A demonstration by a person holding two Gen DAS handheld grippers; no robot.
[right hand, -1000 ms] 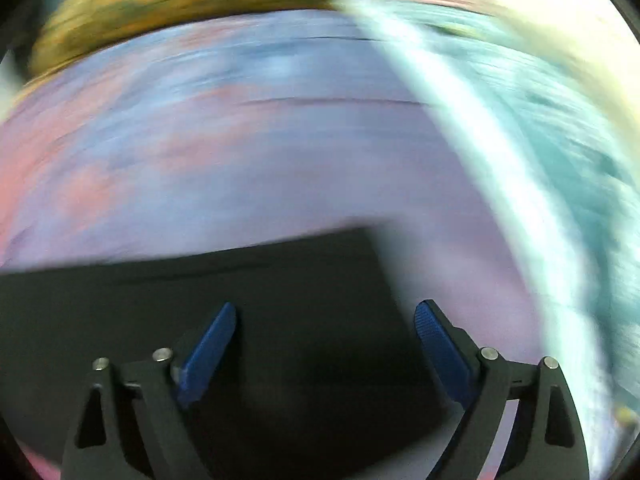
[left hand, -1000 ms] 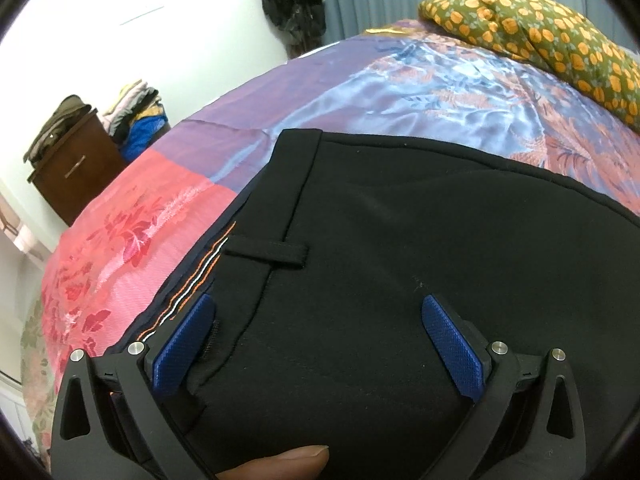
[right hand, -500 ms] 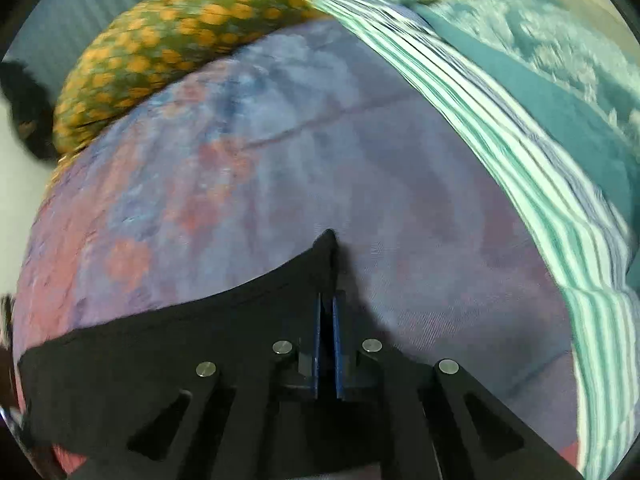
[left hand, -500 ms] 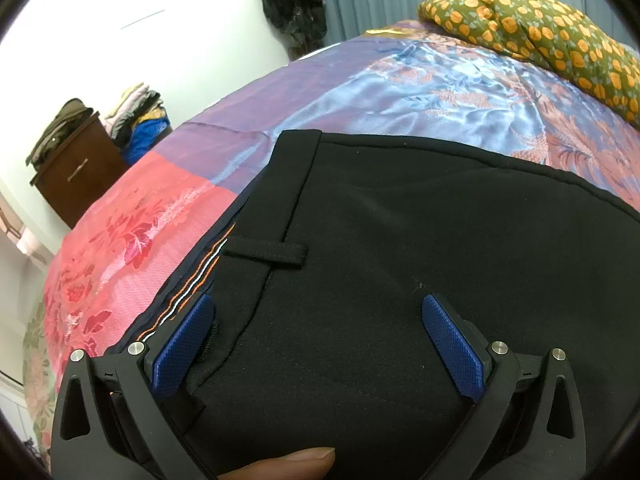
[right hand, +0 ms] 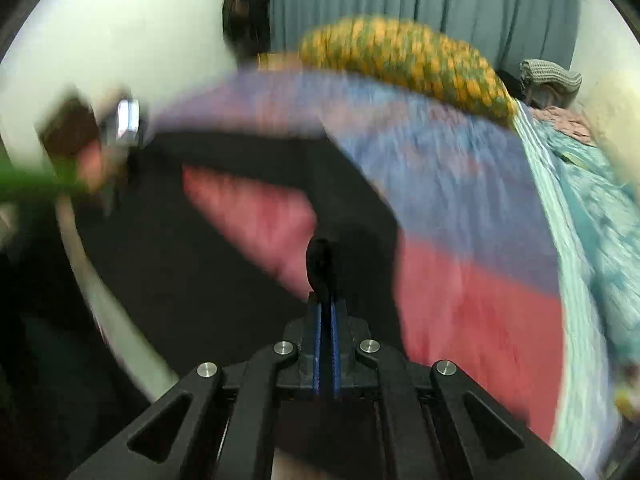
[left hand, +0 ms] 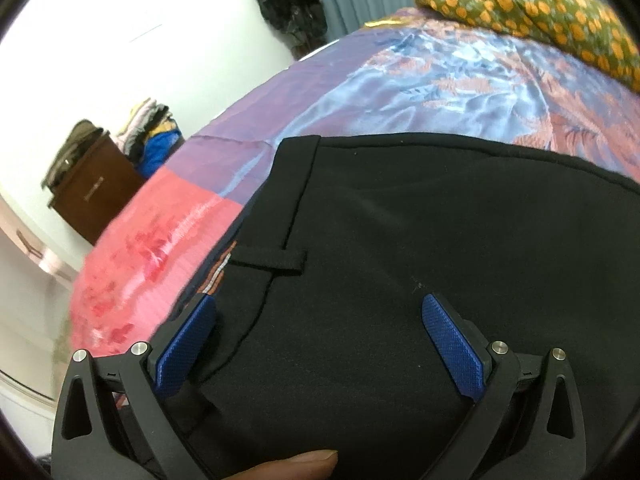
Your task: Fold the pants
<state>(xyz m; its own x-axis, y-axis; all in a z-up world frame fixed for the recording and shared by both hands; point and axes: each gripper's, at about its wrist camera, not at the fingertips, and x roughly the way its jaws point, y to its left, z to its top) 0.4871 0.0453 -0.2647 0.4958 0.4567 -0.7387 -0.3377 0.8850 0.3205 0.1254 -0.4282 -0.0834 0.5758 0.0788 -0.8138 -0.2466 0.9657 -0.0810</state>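
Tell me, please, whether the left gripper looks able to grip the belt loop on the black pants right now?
Probably yes. The left gripper is open over the pants, and the belt loop lies flat just ahead of its fingers with nothing covering it.

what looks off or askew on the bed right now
Nothing damaged or spilled. The pants lie flat at the waistband under the open left gripper, while the right gripper is shut on a bunched fold of them, lifted off the bedspread. That view is motion-blurred.

Bright even light, fisheye-warped edges, right view motion-blurred
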